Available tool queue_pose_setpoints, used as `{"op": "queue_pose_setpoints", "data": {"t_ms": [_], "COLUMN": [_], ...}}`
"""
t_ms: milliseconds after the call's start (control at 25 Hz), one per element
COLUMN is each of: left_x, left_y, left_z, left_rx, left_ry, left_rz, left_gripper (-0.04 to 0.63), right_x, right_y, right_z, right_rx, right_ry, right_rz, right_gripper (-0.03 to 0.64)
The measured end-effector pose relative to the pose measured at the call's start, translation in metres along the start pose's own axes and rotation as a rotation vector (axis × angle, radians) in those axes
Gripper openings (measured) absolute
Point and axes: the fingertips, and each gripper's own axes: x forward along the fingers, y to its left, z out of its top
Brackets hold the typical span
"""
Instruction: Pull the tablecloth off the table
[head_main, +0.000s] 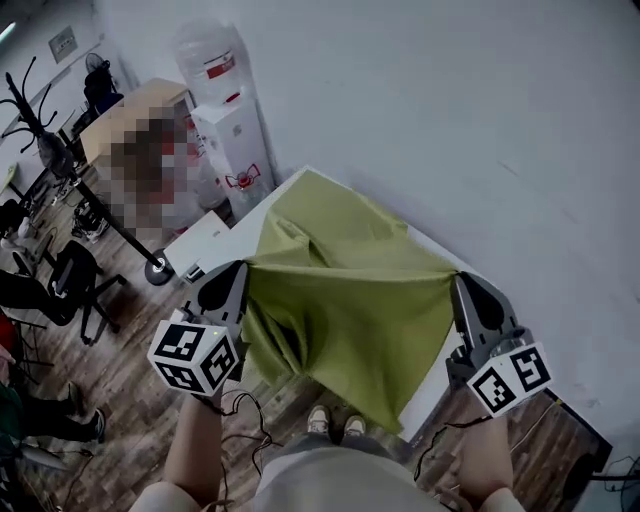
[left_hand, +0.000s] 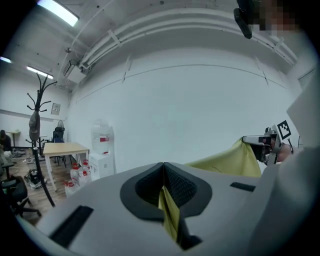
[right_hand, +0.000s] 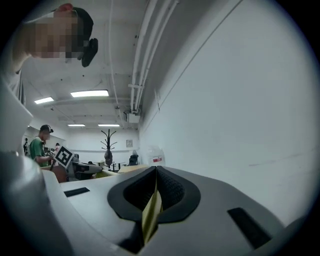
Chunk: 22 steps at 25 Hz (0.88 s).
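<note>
Left gripper (head_main: 244, 268) and right gripper (head_main: 458, 278) each hold jaws clenched on a thin corner pinch of the olive-green fabric tablecloth (head_main: 345, 300), slung between them and trailing onto the white bench (head_main: 250, 220) beyond the jaws; drag there could tug a corner free.

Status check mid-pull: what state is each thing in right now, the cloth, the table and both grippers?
Green fabric tablecloth: near edge lifted and stretched between the grippers, middle sagging, far part lying on the table.
White table: partly uncovered along its left side.
Left gripper: fingers shut on the tablecloth.
Right gripper: fingers shut on the tablecloth.
</note>
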Motion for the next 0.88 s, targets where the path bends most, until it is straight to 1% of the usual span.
{"op": "queue_pose_setpoints", "data": {"t_ms": [240,360,520,880], "left_x": [-0.042,-0.065,-0.08,-0.088], "left_y": [-0.01,-0.018,-0.026,-0.018], "left_z": [0.075,0.1,0.107,0.089], "left_rx": [0.05,0.076,0.114,0.103], "left_ry": [-0.181,-0.237,-0.247,-0.202], "left_rz": [-0.015,-0.026,-0.034,-0.054], "left_gripper": [0.02,0.02,0.02,0.02], "right_x": [-0.035,-0.055,-0.072,-0.077], "right_y": [0.035,0.051,0.06,0.072], "right_z": [0.083,0.11,0.118,0.095], "right_rx": [-0.071,-0.106,-0.129,-0.124], "right_ry": [-0.176,-0.219,-0.219,-0.13], "right_rz": [0.025,0.024,0.022,-0.007], "right_gripper": [0.029,0.029,0.029,0.029]}}
